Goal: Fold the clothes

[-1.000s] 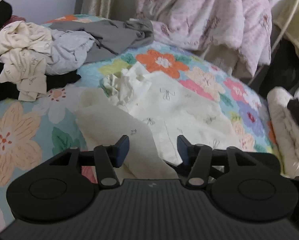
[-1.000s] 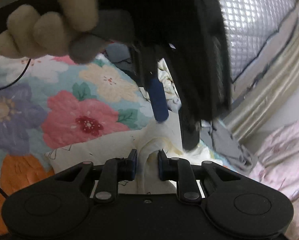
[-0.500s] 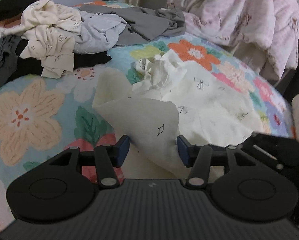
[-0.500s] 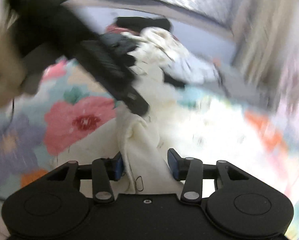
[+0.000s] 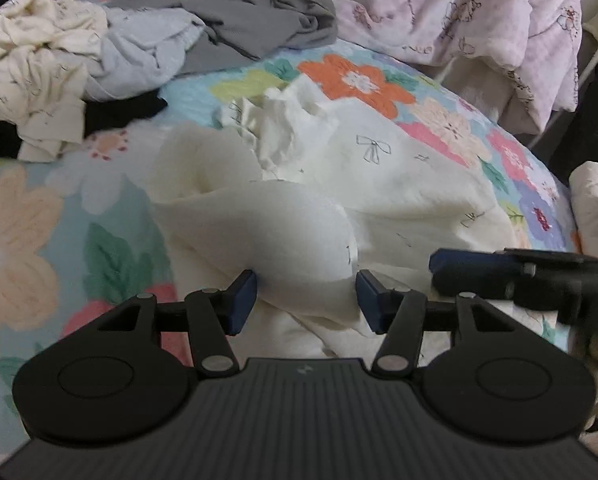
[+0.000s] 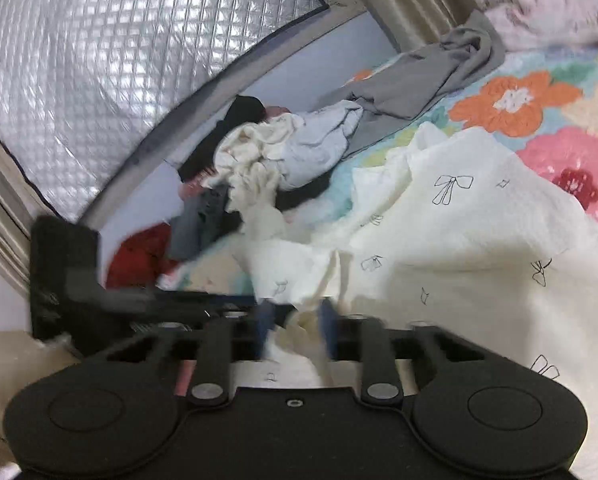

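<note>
A cream garment [image 5: 399,184] printed with small bows lies crumpled on the floral bed sheet [image 5: 27,232]. My left gripper [image 5: 305,300] is open, and a raised fold of that garment bulges between its blue pads [image 5: 241,300]. From the right edge of the left wrist view my right gripper [image 5: 443,268] reaches in low over the cloth. In the right wrist view, the right gripper [image 6: 295,324] is blurred, its jaws closing on a bunched edge of the cream garment [image 6: 479,240]. The left gripper [image 6: 235,304] shows there as a dark smear just to its left.
A heap of cream, pale grey and black clothes [image 5: 59,64] sits at the far left of the bed. Behind the heap lies a dark grey garment [image 5: 259,28]. A pink quilt [image 5: 459,12] is piled at the back right. A silver quilted cover [image 6: 119,60] lines the wall, with a red item [image 6: 139,256] below.
The right gripper rolled over, opened briefly and closed again on the garment's edge, now beside the left gripper. The left gripper sank lower, and a fold of the garment rose between its pads.
</note>
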`<action>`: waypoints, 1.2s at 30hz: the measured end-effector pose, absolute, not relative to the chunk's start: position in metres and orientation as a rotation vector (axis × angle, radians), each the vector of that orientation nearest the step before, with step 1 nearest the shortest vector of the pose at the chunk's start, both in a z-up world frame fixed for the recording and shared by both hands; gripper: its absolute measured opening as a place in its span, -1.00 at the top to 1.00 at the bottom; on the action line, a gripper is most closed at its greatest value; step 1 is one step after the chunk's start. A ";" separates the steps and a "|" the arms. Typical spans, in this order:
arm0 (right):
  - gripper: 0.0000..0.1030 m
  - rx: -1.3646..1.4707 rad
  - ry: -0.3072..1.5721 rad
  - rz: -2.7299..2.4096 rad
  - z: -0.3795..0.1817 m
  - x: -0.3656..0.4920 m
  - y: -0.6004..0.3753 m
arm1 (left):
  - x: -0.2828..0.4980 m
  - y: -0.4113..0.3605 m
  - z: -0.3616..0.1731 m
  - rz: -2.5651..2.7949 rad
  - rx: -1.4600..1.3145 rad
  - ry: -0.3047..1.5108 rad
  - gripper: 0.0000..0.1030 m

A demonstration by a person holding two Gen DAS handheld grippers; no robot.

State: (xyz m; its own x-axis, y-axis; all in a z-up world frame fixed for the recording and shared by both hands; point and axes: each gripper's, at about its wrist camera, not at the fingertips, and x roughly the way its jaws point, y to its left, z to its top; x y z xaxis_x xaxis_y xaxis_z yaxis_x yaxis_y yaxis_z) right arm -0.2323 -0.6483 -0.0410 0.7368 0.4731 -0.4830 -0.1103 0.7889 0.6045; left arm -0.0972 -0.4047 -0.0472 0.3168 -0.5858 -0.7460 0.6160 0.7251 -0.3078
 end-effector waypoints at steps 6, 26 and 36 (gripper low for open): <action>0.45 0.725 0.758 0.314 -0.062 -0.219 -0.661 | -0.102 -0.392 -0.055 -0.787 0.031 0.972 -0.05; 0.90 0.480 0.640 0.421 -0.048 -0.191 -0.581 | -0.127 -0.372 -0.038 -0.821 0.101 0.892 0.20; 0.90 0.452 0.629 0.505 -0.047 -0.201 -0.583 | -0.114 -0.332 -0.026 -0.811 -0.212 0.978 0.03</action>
State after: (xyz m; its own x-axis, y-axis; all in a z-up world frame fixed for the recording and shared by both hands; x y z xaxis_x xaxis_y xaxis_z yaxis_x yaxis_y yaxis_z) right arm -0.2014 -0.5830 -0.0469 0.6975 0.5682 -0.4366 -0.3034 0.7862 0.5384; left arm -0.1141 -0.3324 -0.0259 0.2984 -0.6951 -0.6540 0.5148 0.6942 -0.5030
